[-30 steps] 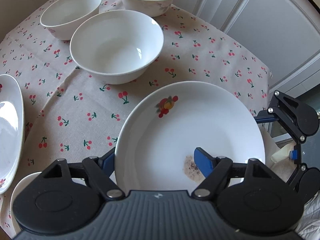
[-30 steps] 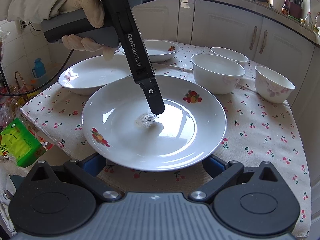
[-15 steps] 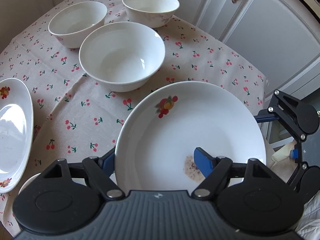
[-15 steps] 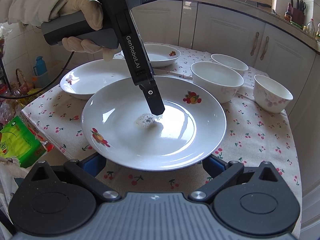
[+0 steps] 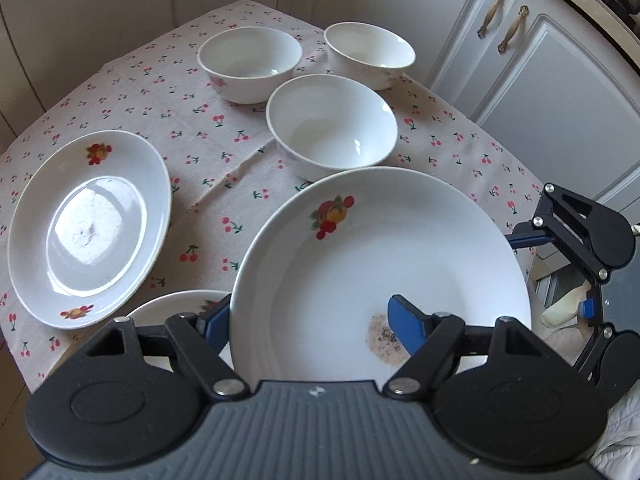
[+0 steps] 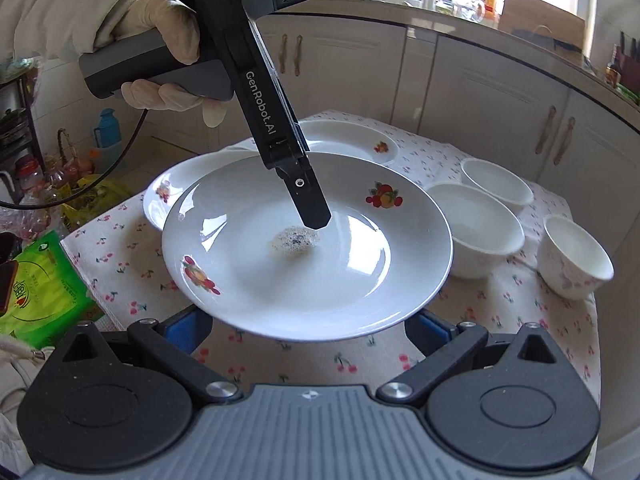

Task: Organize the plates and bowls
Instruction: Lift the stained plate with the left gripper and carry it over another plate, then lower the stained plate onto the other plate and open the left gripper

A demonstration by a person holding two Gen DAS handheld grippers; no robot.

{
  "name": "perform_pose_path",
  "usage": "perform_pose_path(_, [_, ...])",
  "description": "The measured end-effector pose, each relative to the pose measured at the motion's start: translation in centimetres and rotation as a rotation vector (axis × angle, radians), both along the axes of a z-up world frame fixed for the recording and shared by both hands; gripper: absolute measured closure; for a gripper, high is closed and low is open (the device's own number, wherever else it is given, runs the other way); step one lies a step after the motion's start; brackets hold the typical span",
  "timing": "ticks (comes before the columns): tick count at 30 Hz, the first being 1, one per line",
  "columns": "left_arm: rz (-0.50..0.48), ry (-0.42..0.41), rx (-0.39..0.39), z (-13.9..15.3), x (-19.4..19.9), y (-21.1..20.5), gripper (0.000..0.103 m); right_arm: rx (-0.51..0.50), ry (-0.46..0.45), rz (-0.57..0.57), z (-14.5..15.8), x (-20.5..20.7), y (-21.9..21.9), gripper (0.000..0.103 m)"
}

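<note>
**A:** Plate (image 5: 360, 260), entry one. Who holds it?

**B:** The left gripper (image 5: 306, 314) pinches its rim. One blue pad (image 5: 404, 320) lies on top, just beside a brown stain (image 5: 384, 336). The other pad sits under the edge. The plate hangs above the cloth (image 5: 200, 140), clear of it.

**A:** Right gripper (image 6: 306, 328)?

**B:** Its fingers are spread wide and pinch nothing. The tips are hidden behind the plate's near rim.

**A:** What does only the right view list?

**B:** A gloved hand (image 6: 160, 40) around the left gripper's handle, with a cable trailing from it. Also a green packet (image 6: 40, 280) beside the table, and bottles on a counter (image 6: 460, 4). It shows the top pad from the side, resting on the plate.

**A:** And only the left view?

**B:** The right gripper seen from outside, at the plate's right edge. It also looks down into every bowl, and all are empty.

**A:** Count the plates.

**B:** Three. One is held. The side plate (image 5: 88, 228) lies on the cloth. The low plate (image 5: 172, 312) is mostly covered by the gripper and the held plate. All three carry fruit prints.

**A:** Bowls?

**B:** Three, white and upright on the cloth beyond the held plate. The big bowl (image 5: 332, 124) is nearest. The mid bowl (image 5: 250, 60) and end bowl (image 5: 370, 54) stand side by side behind it, close together. White cabinets (image 5: 560, 100) stand beyond.
</note>
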State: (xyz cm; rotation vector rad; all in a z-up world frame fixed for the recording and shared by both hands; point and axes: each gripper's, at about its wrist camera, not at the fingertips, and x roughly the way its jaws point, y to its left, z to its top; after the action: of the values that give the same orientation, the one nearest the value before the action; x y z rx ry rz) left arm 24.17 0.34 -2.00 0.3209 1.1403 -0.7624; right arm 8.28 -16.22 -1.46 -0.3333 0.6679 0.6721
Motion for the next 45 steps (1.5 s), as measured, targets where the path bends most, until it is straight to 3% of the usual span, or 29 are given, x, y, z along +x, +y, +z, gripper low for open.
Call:
perform_pose_path(19, [0.134,0.026,-0.057,-1.2,1.0,8.6,0.024,-0.021,0.063,0.110,-0.3,2.9,6.7,0.000])
perform_pose_path(45, [0.158,0.059,-0.085,-3.9,2.2,10.8,0.024,-0.084,0.097,0.102,-0.8,3.8,9.7,0.000])
